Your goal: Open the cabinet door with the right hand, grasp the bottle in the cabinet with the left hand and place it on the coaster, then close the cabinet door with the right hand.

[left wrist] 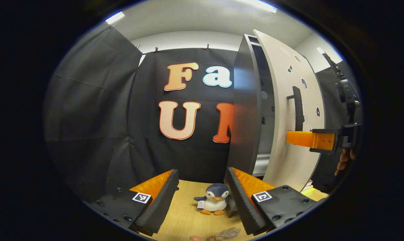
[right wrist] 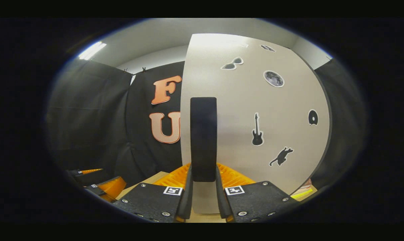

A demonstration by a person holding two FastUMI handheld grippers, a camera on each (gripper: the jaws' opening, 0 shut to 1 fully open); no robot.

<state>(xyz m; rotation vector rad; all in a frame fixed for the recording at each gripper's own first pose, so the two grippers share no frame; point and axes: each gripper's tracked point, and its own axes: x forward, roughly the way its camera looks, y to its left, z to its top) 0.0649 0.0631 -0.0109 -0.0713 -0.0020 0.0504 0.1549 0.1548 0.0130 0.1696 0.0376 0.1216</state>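
I am holding my left gripper (left wrist: 202, 197) low over the wooden table (left wrist: 185, 217) with its fingers spread wide and nothing between them; a plush penguin (left wrist: 214, 199) is sitting on the table just ahead of the gap. At the bottom edge of the left gripper view, a clear plastic bottle (left wrist: 226, 234) is lying or leaning close under me, though I cannot tell whether it is on the coaster. Moving right, the cabinet door (left wrist: 289, 117) is standing ajar, with the dark cabinet side (left wrist: 245, 110) beside it. My right gripper (right wrist: 203, 197) is closing narrowly around the black door handle (right wrist: 203, 139), both fingers pressing its lower end. The risk I am judging here is in the swing: if I am pushing off the hinge arc, the handle could be slipping out of my pinch, or the door could be slamming and shaking the cabinet. My left gripper is also sitting near the door's path, so it could be getting clipped. A jolt to the table could be tipping the bottle or the penguin.
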